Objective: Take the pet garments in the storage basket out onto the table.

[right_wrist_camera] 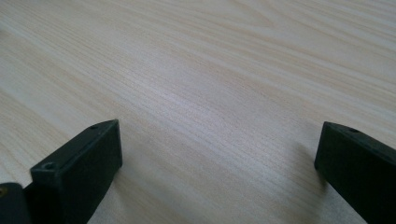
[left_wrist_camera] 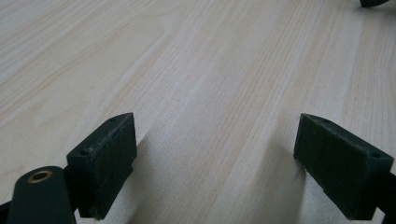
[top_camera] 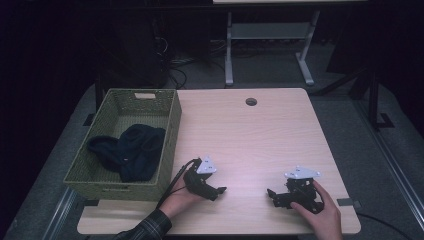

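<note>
With both jaws spread and empty over the bare table (top_camera: 260, 135), swing your left gripper (top_camera: 220, 190) toward the dark garment (top_camera: 131, 150), perhaps a hat, lying in the basket (top_camera: 170, 131), and keep your right gripper (top_camera: 270, 194) clear.

Lab: wooden table (top_camera: 260, 135), floor cables (top_camera: 175, 70) (dark room)

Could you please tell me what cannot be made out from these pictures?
- Dark clothes in the basket: too dim in the high view to tell the garment or count.
- Basket floor: partly hidden under the clothes.
- Person: cut off by the high view's bottom edge beyond the forearms.
- Room behind the table: too dark.
</note>
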Tool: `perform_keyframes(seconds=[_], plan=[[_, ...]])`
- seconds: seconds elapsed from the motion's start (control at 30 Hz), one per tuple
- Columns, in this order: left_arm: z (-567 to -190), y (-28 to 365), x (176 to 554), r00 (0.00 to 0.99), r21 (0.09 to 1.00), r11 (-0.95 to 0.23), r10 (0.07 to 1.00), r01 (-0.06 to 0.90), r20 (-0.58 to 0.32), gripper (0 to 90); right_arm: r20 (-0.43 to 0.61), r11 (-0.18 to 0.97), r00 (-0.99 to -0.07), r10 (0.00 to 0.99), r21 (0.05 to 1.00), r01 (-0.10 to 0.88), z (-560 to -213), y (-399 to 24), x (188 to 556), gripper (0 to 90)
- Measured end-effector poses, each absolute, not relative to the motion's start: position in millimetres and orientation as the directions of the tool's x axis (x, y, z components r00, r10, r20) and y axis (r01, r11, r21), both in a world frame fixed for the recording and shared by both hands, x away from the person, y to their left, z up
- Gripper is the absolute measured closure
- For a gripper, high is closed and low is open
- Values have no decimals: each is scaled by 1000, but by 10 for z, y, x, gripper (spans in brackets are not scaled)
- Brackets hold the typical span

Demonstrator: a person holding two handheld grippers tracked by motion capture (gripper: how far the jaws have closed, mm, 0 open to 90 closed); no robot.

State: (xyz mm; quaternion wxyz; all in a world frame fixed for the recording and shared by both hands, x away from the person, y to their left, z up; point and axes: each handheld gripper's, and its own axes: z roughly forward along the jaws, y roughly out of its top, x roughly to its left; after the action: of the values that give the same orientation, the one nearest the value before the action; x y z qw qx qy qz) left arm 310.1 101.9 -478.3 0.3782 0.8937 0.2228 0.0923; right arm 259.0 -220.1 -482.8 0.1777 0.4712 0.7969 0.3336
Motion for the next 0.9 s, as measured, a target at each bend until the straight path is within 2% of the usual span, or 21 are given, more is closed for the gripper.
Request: perform_keyframes(seconds=[0.9], plan=[[-4644, 1096, 3167, 857, 673, -625, 514, 395, -26, 136, 29, 337, -496, 868, 699, 631, -4829, -2204, 2589, 4]])
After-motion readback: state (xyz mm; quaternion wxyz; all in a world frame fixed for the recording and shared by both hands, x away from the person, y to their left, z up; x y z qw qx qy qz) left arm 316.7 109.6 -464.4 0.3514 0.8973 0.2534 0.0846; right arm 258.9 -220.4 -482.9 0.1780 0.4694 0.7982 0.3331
